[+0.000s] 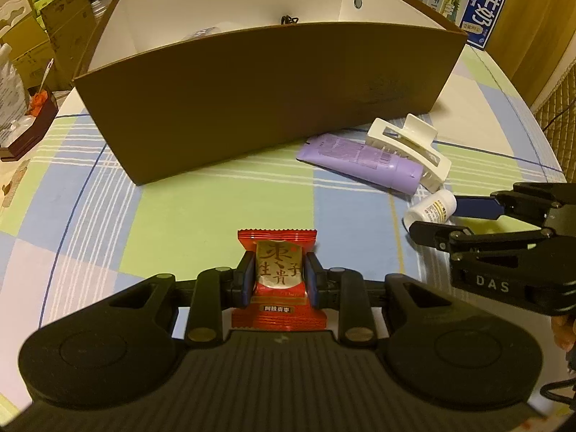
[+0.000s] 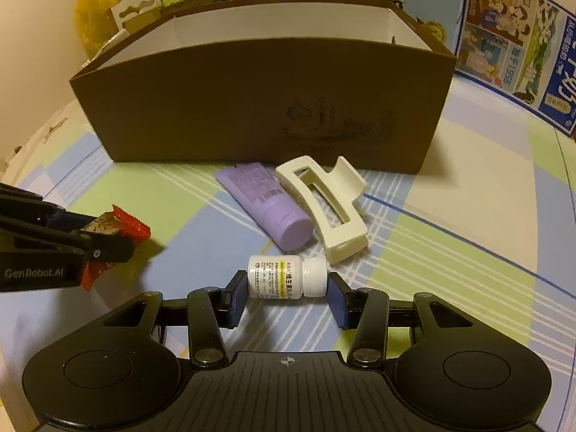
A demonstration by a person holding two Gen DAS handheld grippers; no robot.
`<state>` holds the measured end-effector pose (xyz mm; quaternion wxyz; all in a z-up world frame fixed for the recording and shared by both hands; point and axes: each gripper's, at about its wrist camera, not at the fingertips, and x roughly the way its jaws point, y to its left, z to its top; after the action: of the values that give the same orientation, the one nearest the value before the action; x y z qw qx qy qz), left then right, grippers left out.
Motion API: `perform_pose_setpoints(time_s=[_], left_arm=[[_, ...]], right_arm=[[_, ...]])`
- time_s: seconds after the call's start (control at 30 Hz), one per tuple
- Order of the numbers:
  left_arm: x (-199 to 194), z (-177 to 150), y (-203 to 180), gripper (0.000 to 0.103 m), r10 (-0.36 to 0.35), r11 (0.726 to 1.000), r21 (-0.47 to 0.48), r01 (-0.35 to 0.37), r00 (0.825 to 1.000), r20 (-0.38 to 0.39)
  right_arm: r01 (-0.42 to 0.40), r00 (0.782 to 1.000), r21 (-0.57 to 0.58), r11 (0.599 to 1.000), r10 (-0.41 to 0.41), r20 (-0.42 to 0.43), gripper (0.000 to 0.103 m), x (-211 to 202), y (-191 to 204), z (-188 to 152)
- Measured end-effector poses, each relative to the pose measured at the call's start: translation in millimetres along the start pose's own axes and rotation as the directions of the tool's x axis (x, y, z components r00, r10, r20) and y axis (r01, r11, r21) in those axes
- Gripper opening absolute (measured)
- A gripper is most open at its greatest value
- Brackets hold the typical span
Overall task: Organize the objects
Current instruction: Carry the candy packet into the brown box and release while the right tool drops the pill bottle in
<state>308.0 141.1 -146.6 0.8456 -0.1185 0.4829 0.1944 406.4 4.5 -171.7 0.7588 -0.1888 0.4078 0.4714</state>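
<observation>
Nearest the lens, left wrist view: left hand-held gripper (image 1: 277,275), its two blue-padded fingers pinched shut on a red foil snack packet with gold lettering (image 1: 277,277), low in the centre of the frame; whether the packet is clear of the desk cannot be told.
Nearest the lens, right wrist view: right hand-held gripper (image 2: 287,289), fingers partly open, straddling a small white plastic pill bottle with a white cap (image 2: 288,276).
Bottle's lie: on its side on the desk, long axis running left to right across the frame, so each end faces one blue pad (image 2: 237,293). The base appears to touch the left pad; a slim gap shows at the cap end.
Key relation: the bottle sits directly ahead, between the right fingertips; the right hand is much the nearer. Closing would likely clamp it end to end, a grip that may slip.
Beyond the bottle: lilac squeeze tube (image 2: 268,205) and cream plastic claw hair clip (image 2: 324,208), touching each other, centre frame.
Destination, judged: open brown cardboard box with white inner walls (image 2: 259,115), upper centre.
Surface: desk under a blue, green and white checked cloth (image 2: 450,262).
</observation>
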Motion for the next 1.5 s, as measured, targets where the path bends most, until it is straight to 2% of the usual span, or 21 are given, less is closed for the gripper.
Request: perform_pose_setpoints(time_s=[0.27, 0.57, 0.8, 0.97, 1.13, 1.5], left_arm=[[-14, 5, 7, 0.024, -0.006, 1.000, 0.006, 0.005, 1.000, 0.026], [-39, 21, 11, 0.024, -0.025, 1.000, 0.019, 0.024, 0.996, 0.080], [-70, 50, 15, 0.024, -0.056, 0.998, 0.048, 0.049, 0.985, 0.162], [-81, 80, 23, 0.024, -0.046, 0.998, 0.050, 0.036, 0.974, 0.221], [-72, 115, 33, 0.024, -0.028, 0.999, 0.033, 0.021, 0.970, 0.241], [-11, 180, 44, 0.024, -0.025, 0.999, 0.024, 0.021, 0.982, 0.189]], right_arm=[[-0.043, 0.998, 0.014, 0.999, 0.043, 0.036, 0.044, -24, 9, 4], [-0.097, 0.991, 0.024, 0.995, 0.094, 0.097, 0.044, -53, 20, 26], [-0.126, 0.977, -0.005, 0.992, 0.125, 0.172, 0.044, -73, 27, 57], [-0.134, 0.968, -0.007, 0.991, 0.132, 0.213, 0.044, -77, 25, 86], [-0.117, 0.966, 0.001, 0.993, 0.114, 0.234, 0.044, -67, 15, 116], [-0.059, 0.976, 0.027, 0.998, 0.052, 0.211, 0.044, -17, -16, 176]])
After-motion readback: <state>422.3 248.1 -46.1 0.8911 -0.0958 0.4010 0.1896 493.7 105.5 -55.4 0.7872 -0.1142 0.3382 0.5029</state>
